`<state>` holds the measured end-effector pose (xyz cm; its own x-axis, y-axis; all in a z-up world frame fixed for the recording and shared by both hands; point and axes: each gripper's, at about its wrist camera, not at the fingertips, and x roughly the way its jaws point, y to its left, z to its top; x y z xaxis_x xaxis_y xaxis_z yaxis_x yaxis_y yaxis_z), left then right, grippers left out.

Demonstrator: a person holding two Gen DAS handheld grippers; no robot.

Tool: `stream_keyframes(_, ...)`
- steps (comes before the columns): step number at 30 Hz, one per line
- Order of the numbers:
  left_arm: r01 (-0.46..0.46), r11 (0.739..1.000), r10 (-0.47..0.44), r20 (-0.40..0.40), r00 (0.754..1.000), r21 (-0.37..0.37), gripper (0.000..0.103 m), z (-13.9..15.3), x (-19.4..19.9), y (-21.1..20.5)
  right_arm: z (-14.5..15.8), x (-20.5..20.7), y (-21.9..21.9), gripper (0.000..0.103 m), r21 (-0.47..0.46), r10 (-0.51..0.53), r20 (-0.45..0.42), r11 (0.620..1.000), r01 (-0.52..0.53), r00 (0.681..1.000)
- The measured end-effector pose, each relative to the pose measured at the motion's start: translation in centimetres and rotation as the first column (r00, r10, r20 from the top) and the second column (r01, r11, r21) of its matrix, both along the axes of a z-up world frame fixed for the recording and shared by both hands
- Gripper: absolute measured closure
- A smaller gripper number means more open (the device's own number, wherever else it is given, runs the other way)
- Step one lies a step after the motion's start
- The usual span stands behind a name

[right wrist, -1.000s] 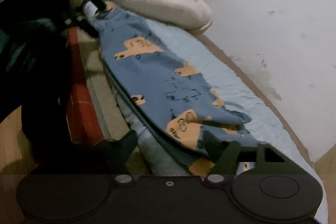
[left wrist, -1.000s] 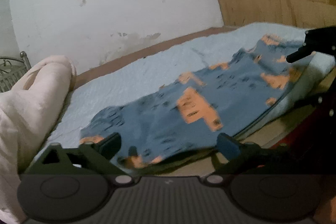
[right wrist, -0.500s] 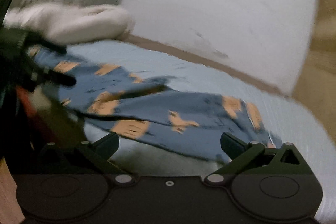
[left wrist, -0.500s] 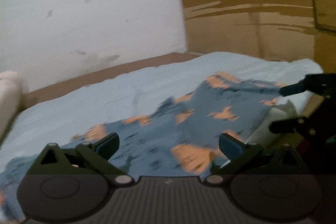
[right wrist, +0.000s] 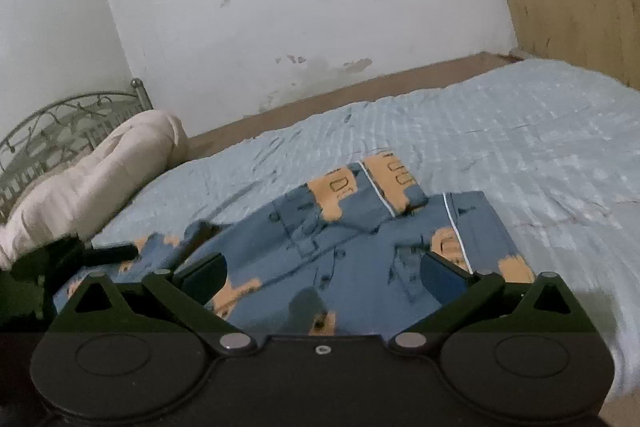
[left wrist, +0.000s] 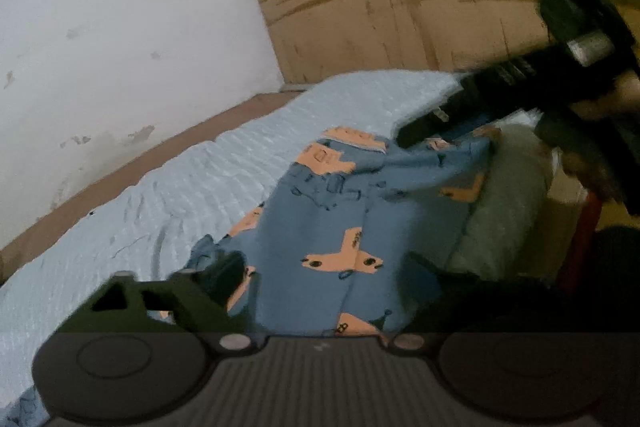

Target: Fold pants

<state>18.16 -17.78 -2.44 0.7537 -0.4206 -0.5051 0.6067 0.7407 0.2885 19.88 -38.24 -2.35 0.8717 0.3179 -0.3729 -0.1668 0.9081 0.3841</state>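
The blue pants with orange vehicle prints (right wrist: 360, 239) lie bunched on the light blue bedspread near the bed's front edge, also seen in the left wrist view (left wrist: 332, 227). My left gripper (left wrist: 324, 275) is open with the cloth lying between and under its fingers. My right gripper (right wrist: 324, 271) is open just above the pants, its fingers wide apart. The right gripper also shows in the left wrist view (left wrist: 440, 119) at the pants' far end. The left gripper shows at the left in the right wrist view (right wrist: 116, 251).
The light blue bedspread (right wrist: 520, 147) covers the bed. A cream rolled blanket (right wrist: 100, 163) lies at the head by a metal headboard (right wrist: 60, 119). A white wall and a wooden panel (left wrist: 400, 7) stand behind. The bed's edge drops off at the right (left wrist: 512, 211).
Both grippers swung round over the bed. The pants went from spread long to bunched and partly folded. The right gripper now faces the wall above the pants.
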Motion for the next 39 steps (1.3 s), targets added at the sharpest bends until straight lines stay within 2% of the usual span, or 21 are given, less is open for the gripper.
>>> stream_keyframes(1, 0.000, 1.000, 0.000, -0.007, 1.000, 0.009, 0.029, -0.1, 0.1, 0.0, 0.1, 0.8, -0.4, 0.001, 0.022, 0.005, -0.009, 1.000, -0.005, 1.000)
stream_keyframes(3, 0.007, 1.000, -0.006, -0.031, 0.999, 0.016, 0.041, -0.5, 0.0, 0.0, 0.5, 2.3, -1.2, 0.008, 0.078, -0.002, -0.031, 0.997, 0.004, 1.000)
stream_keyframes(5, 0.023, 0.999, -0.021, -0.063, 0.998, 0.032, 0.046, -0.9, 0.2, 0.0, 0.6, 3.6, -1.7, 0.011, 0.114, -0.016, -0.063, 0.993, 0.023, 0.998)
stream_keyframes(8, 0.039, 0.997, -0.034, -0.086, 0.996, 0.061, 0.047, -1.2, 0.2, -0.1, 0.3, 6.2, -2.5, 0.019, 0.149, -0.071, -0.145, 0.984, 0.093, 0.987)
stream_keyframes(11, 0.013, 0.999, -0.007, -0.136, 0.991, 0.043, 0.047, -0.9, 1.0, 0.2, -0.3, 8.2, -3.1, 0.020, 0.186, -0.091, -0.202, 0.974, 0.130, 0.975)
stream_keyframes(13, -0.004, 1.000, 0.009, -0.168, 0.986, 0.029, 0.055, -0.8, 1.5, 0.5, -0.5, 9.3, -3.4, 0.022, 0.198, -0.105, -0.221, 0.969, 0.150, 0.970)
stream_keyframes(14, -0.012, 1.000, 0.017, -0.175, 0.984, 0.029, 0.065, -0.7, 1.6, 0.5, -0.6, 9.6, -3.7, 0.025, 0.206, -0.113, -0.227, 0.965, 0.161, 0.967)
stream_keyframes(15, -0.020, 0.999, 0.025, -0.180, 0.983, 0.032, 0.076, -0.7, 1.7, 0.6, -0.6, 10.0, -3.9, 0.029, 0.215, -0.118, -0.233, 0.962, 0.169, 0.965)
stream_keyframes(16, -0.033, 0.999, 0.039, -0.184, 0.982, 0.033, 0.081, -0.7, 1.8, 0.6, -0.6, 10.4, -4.1, 0.033, 0.217, -0.124, -0.240, 0.960, 0.178, 0.963)
stream_keyframes(18, -0.059, 0.998, 0.063, -0.196, 0.979, 0.024, 0.097, -0.5, 2.0, 0.8, -0.7, 10.8, -4.3, 0.063, 0.207, -0.146, -0.257, 0.957, 0.202, 0.955)
stream_keyframes(20, -0.078, 0.997, 0.077, -0.205, 0.976, 0.002, 0.102, -0.1, 2.0, 1.2, -0.8, 11.1, -4.5, 0.078, 0.212, -0.151, -0.262, 0.955, 0.210, 0.953)
stream_keyframes(21, -0.084, 0.996, 0.081, -0.206, 0.975, -0.006, 0.103, 0.2, 1.9, 1.3, -0.7, 11.1, -4.7, 0.087, 0.225, -0.147, -0.256, 0.952, 0.207, 0.955)
stream_keyframes(26, -0.109, 0.993, 0.098, -0.189, 0.977, -0.049, 0.103, 1.9, 1.9, 2.1, 1.0, 10.5, -4.9, 0.096, 0.219, -0.125, -0.182, 0.962, 0.164, 0.975)
stream_keyframes(29, -0.121, 0.988, 0.103, -0.187, 0.977, -0.091, 0.103, 3.0, 1.7, 2.5, 2.5, 10.0, -5.2, 0.098, 0.216, -0.121, -0.144, 0.965, 0.150, 0.982)
stream_keyframes(33, -0.091, 0.987, 0.068, -0.172, 0.983, -0.131, 0.103, 4.0, 0.8, 2.6, 4.5, 8.0, -6.0, 0.098, 0.212, -0.124, -0.084, 0.967, 0.139, 0.989)
stream_keyframes(35, -0.079, 0.988, 0.056, -0.172, 0.984, -0.131, 0.103, 3.7, 0.4, 2.4, 4.9, 6.5, -6.6, 0.098, 0.214, -0.129, -0.069, 0.967, 0.141, 0.989)
stream_keyframes(39, -0.066, 0.992, 0.044, -0.203, 0.978, -0.107, 0.103, 2.1, 0.1, 1.9, 4.0, 3.9, -7.3, 0.098, 0.193, -0.136, -0.102, 0.969, 0.154, 0.985)
